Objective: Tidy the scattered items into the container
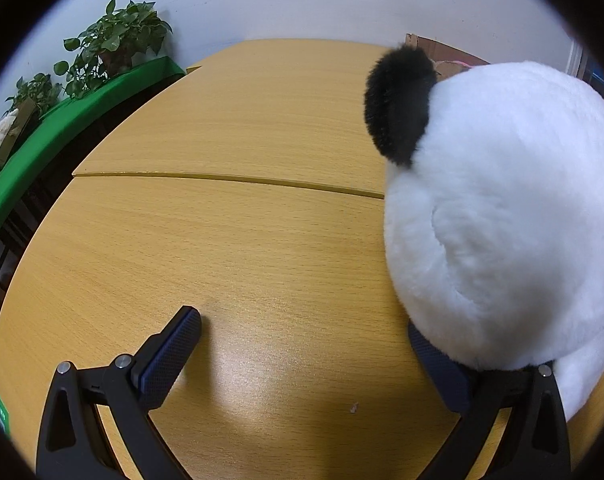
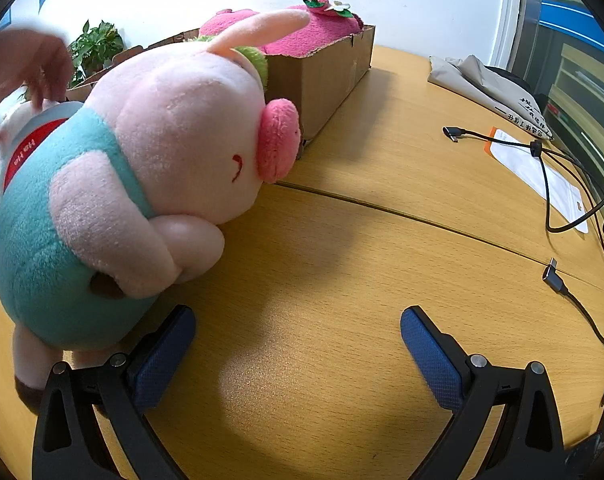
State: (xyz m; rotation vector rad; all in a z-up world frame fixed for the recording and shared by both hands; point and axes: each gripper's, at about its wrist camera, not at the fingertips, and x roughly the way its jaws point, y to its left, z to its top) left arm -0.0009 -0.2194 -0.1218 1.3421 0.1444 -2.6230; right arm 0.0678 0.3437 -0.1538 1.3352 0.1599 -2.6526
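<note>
Panda plush [image 1: 498,216] crowds the left gripper [image 1: 306,344], jaws wide, empty, right finger tucked beneath it. Pig plush [image 2: 133,184] leans over the right gripper [image 2: 297,340]'s left finger, jaws wide, empty; cardboard box [image 2: 322,76] ahead. Closing now risks pinching only fur, so the toy slips.

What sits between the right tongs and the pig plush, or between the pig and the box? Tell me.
Nothing visible blocks either. The right tongs are open, the pig plush just left of the left finger. Bare table lies between the pig and the cardboard box, which already holds a pink plush.
</note>
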